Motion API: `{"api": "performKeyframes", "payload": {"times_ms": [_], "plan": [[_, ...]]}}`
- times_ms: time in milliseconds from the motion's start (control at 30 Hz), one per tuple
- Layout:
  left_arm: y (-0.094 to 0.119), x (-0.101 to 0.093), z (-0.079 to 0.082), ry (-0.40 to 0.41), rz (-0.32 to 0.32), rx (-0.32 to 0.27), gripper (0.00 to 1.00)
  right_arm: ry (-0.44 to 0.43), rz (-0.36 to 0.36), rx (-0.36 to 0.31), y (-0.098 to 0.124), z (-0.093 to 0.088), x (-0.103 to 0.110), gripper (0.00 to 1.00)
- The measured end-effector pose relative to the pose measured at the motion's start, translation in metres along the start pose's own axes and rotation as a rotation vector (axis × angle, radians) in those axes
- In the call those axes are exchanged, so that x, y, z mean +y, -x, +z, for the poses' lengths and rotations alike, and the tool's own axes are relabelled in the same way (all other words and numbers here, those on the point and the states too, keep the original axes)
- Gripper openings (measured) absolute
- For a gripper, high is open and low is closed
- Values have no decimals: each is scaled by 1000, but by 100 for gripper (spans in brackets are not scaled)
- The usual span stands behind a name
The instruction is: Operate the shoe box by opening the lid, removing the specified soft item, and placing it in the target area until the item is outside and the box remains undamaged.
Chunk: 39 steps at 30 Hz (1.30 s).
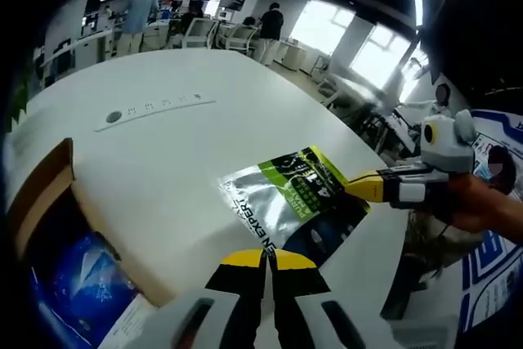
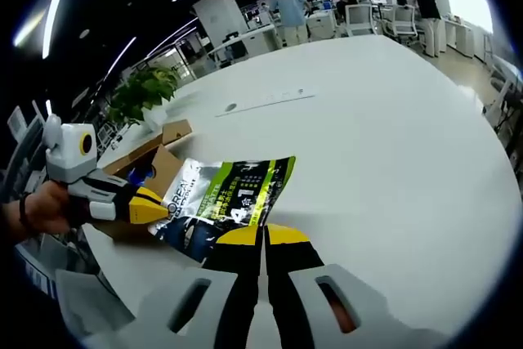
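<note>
A soft foil pouch (image 1: pixel 286 198) printed in green, silver and black hangs just above the white table (image 1: pixel 188 153). My left gripper (image 1: pixel 265 257) is shut on its near edge. The right gripper (image 1: pixel 364 187) comes in from the right, its yellow tip closed on the pouch's far corner. In the right gripper view the same pouch (image 2: pixel 229 202) lies ahead of my right gripper (image 2: pixel 261 236), which is shut on its edge, while the left gripper (image 2: pixel 154 206) pinches its left side. The open cardboard shoe box (image 1: pixel 45 194) shows something blue inside; it is also behind the pouch (image 2: pixel 167 161).
A flush socket strip (image 1: pixel 155 108) is set into the table farther out. A potted plant (image 2: pixel 143 91) stands beyond the box. People, chairs and desks (image 1: pixel 204 30) are at the far end of the room. A hand (image 1: pixel 482 202) holds the right gripper.
</note>
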<state>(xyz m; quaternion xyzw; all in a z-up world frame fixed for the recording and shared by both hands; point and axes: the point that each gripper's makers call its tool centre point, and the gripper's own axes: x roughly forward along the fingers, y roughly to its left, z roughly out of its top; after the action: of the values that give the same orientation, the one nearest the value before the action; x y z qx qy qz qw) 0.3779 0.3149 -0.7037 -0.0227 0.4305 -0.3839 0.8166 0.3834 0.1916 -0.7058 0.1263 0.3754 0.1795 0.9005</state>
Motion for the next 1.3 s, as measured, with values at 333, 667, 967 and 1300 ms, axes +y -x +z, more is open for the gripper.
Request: {"api": "performKeyframes", "payload": {"times_ms": [333, 667, 967, 1300], "plan": [[-25, 3, -6, 1, 12, 48, 2, -28, 6, 43, -17, -12, -22, 0], [-45, 6, -18, -6, 28, 96, 2, -59, 12, 78, -28, -28, -35, 0], [-53, 9, -27, 27, 42, 113, 2, -99, 16, 96, -38, -50, -44, 0], [-61, 10, -40, 56, 60, 136, 2, -111, 25, 105, -41, -56, -48, 0]]}}
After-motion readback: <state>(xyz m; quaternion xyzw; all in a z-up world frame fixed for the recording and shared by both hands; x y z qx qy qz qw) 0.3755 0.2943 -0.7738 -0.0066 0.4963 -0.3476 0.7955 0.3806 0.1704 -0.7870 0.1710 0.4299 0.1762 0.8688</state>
